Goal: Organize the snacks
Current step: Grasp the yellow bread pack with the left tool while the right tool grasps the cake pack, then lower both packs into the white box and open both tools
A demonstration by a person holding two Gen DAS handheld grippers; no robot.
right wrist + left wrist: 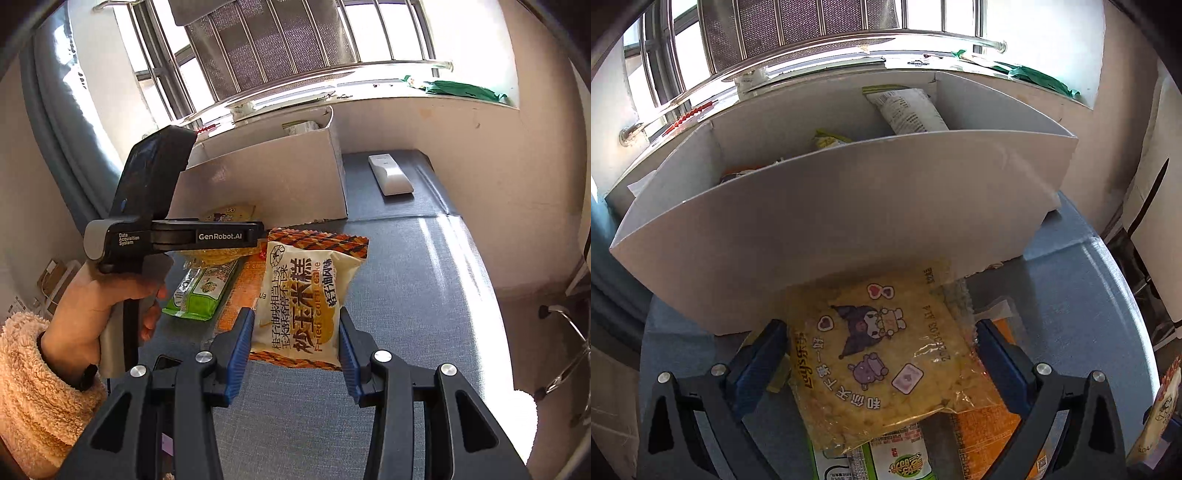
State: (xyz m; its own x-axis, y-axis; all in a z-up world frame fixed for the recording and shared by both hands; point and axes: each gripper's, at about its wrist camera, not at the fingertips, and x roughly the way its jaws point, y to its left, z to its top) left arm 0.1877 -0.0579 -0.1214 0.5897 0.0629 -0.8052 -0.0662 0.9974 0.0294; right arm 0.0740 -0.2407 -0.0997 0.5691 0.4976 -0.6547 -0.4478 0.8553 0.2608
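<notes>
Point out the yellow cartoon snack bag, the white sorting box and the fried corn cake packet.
yellow cartoon snack bag (882, 354), left wrist view, printed front.
white sorting box (827, 229), left wrist view, front wall.
fried corn cake packet (303, 306), right wrist view, label.

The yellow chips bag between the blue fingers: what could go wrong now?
The left gripper is open around the yellow chips bag, which lies on other packets; closing might snag the orange packet underneath too. The chips could get crushed if squeezed hard. The white box's front wall stands tall right behind, so a low lift might bump it. The right gripper already holds a fried corn cake packet, so the hands could collide.
</notes>
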